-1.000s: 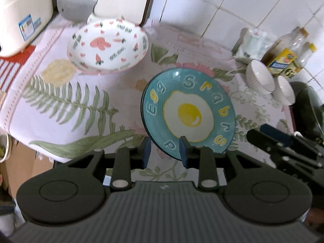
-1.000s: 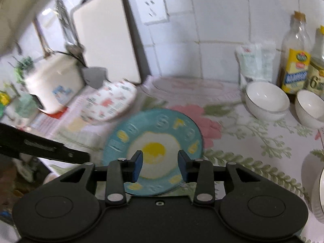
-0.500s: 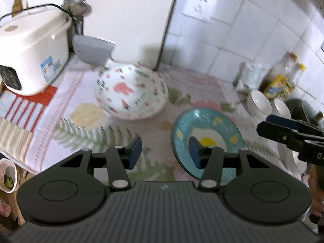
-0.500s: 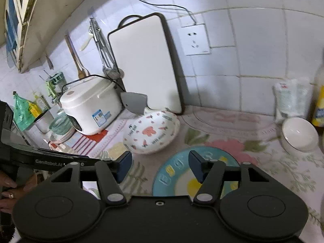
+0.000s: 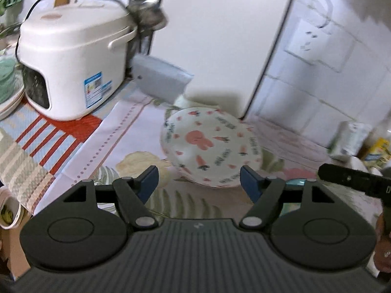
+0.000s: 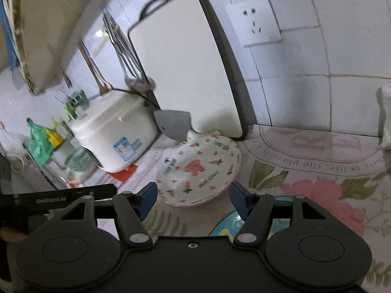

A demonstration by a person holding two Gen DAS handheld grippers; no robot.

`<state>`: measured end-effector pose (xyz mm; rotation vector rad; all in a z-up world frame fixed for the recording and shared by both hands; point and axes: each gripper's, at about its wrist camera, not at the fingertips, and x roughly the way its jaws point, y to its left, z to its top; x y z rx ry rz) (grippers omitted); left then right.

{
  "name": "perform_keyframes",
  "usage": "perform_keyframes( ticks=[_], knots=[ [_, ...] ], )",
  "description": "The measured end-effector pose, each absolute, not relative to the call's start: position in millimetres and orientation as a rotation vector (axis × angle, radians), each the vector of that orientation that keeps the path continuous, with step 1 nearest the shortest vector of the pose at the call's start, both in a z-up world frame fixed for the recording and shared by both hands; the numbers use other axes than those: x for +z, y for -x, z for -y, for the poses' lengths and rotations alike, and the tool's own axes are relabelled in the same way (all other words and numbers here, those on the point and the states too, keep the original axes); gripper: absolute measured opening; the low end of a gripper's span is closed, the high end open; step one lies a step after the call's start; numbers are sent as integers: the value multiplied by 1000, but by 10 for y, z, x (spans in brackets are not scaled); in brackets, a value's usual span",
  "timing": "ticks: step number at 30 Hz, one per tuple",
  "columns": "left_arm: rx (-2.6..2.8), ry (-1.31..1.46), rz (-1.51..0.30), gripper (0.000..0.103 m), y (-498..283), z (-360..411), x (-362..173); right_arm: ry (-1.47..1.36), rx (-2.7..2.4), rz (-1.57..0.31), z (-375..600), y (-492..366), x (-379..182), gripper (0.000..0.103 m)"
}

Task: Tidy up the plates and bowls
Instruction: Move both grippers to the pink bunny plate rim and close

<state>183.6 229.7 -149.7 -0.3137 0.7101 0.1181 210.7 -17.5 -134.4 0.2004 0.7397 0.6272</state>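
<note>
The rabbit-and-carrot plate (image 5: pixel 211 147) is set on the floral table cover (image 5: pixel 117 131), just in front of the white cutting board (image 5: pixel 220 41) and to the right of the rice cooker (image 5: pixel 70 66). Its far rim appears to be propped on a small white object behind it, so the plate is tilted toward the cameras.

The plate is judged to be glazed ceramic: stiff, moderately heavy, slippery at the pads and breakable if dropped or knocked against the tiled wall. It is best taken at the raised near rim, one finger above and one below, or at opposite edges by both tools.

The left gripper (image 5: pixel 199 180) is empty and its jaws are opening; nothing is pressed between them. The right gripper (image 6: pixel 193 196) is spread wide and empty as well, with the plate framed beyond its fingertips.

Only a thin sliver of the blue egg plate (image 6: pixel 234 222) is seen, the rest being covered by the gripper bodies. The object under the patterned plate is mostly hidden and cannot be identified. The left-wrist view is smeared by motion, so fine rim detail is probably unreliable there.
</note>
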Motion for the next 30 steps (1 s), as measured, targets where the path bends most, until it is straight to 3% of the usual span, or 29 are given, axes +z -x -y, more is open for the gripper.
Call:
perform_keyframes(
  ticks=[16, 23, 25, 28, 30],
  knots=[
    [218, 381, -754, 71, -2401, -2625, -2319, -280, 487, -1003, -217, -3219, -2083, 70],
    [181, 465, -779, 71, -2529, -2600, -2425, -402, 492, -1079, -244, -3344, -2232, 70],
    [194, 458, -800, 68, -2572, -2564, -2472, -402, 498, -1086, -272, -3371, -2272, 70],
    [208, 514, -838, 56, -2626, -2587, -2561, -435, 489, -1093, -279, -3421, -2339, 66],
    [228, 512, -820, 39, -2626, -2584, -2567, -454, 490, -1090, -273, -3450, -2347, 59]
  ],
)
